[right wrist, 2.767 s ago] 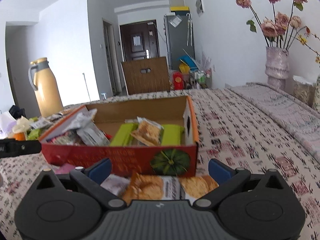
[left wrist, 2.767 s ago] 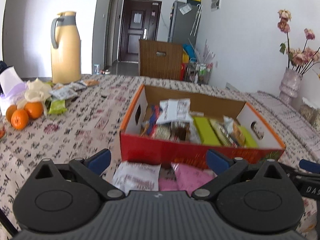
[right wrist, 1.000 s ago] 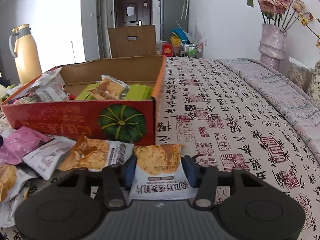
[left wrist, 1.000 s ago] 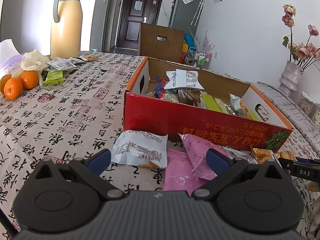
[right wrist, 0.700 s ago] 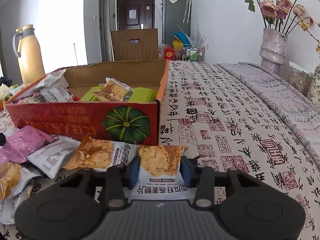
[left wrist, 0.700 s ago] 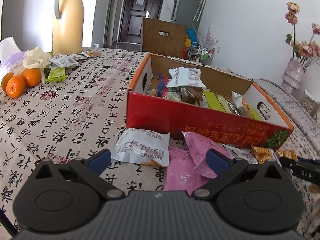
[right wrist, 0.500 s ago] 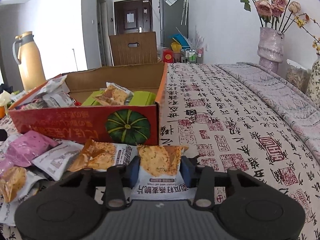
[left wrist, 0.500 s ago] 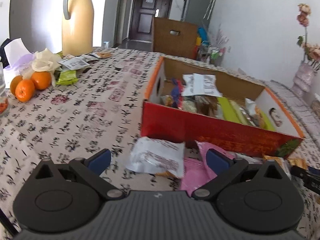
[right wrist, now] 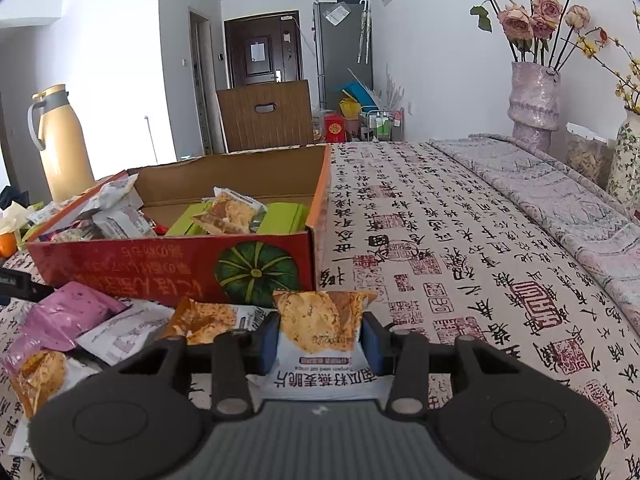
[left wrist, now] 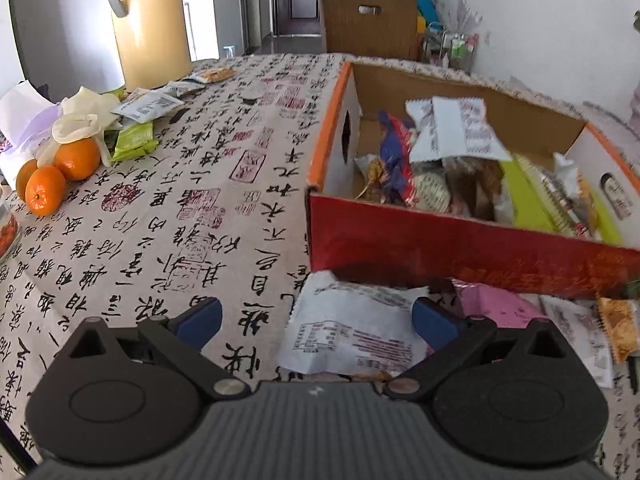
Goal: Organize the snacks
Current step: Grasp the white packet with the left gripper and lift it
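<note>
Blue pads on the right hand-held gripper (right wrist: 319, 339) have just squeezed in and now press both sides of a white snack packet (right wrist: 318, 334) with a picture of crispy chips on it. The packet sits just in front of the red cardboard box (right wrist: 172, 266), by the corner with the green pumpkin picture. The left hand-held gripper (left wrist: 316, 320) has its jaws wide apart with nothing pressed between them; a white wrapper (left wrist: 352, 334) lies on the desk (left wrist: 160, 220) below, closer to its right pad. Next to that lie a pink packet (left wrist: 500, 310) and more loose snacks in front of the box. Inside the box are green bars and many other packets. Farther off on the patterned cloth sit three oranges (left wrist: 56, 174), some small packets and a tall yellow jug (left wrist: 150, 28). On the other side a vase of roses (right wrist: 534, 100) stands by the wall.
</note>
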`<move>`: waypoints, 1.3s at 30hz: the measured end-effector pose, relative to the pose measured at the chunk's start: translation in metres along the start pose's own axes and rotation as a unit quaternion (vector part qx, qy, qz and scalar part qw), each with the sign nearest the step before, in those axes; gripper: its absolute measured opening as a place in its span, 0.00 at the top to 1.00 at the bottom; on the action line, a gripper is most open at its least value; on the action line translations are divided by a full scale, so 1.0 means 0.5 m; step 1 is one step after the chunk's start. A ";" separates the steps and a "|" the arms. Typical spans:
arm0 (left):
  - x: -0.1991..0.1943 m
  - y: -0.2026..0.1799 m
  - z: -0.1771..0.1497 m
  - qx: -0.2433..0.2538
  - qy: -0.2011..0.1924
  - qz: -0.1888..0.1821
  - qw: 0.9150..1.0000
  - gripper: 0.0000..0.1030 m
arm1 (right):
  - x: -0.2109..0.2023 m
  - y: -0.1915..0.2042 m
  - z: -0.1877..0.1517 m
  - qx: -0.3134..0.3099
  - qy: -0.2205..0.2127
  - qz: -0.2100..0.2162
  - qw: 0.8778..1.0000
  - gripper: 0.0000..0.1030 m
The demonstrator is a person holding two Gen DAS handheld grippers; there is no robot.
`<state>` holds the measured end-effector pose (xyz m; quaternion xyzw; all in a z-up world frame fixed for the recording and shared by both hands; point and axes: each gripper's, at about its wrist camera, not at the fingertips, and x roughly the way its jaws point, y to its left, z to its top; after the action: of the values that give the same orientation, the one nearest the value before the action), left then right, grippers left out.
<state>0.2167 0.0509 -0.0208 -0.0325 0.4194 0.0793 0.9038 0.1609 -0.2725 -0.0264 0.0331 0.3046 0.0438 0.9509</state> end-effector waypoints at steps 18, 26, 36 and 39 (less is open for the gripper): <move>-0.015 -0.012 -0.019 0.018 -0.020 -0.021 0.999 0.66 | 0.002 0.010 -0.003 0.001 0.002 0.007 1.000 0.59; -0.032 -0.010 -0.033 0.016 -0.031 -0.023 0.999 0.80 | -0.005 0.013 -0.003 0.003 -0.003 0.013 1.000 0.59; -0.057 0.030 -0.041 -0.011 -0.044 -0.025 0.999 0.81 | -0.023 0.014 0.001 0.005 -0.015 0.013 1.000 0.59; -0.076 0.035 -0.040 -0.012 -0.059 -0.021 0.998 0.81 | -0.030 0.017 0.004 0.005 -0.021 0.015 1.000 0.59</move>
<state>0.1744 0.0610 -0.0045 -0.0480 0.3638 0.0671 0.9278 0.1495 -0.2655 -0.0153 0.0432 0.2838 0.0562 0.9563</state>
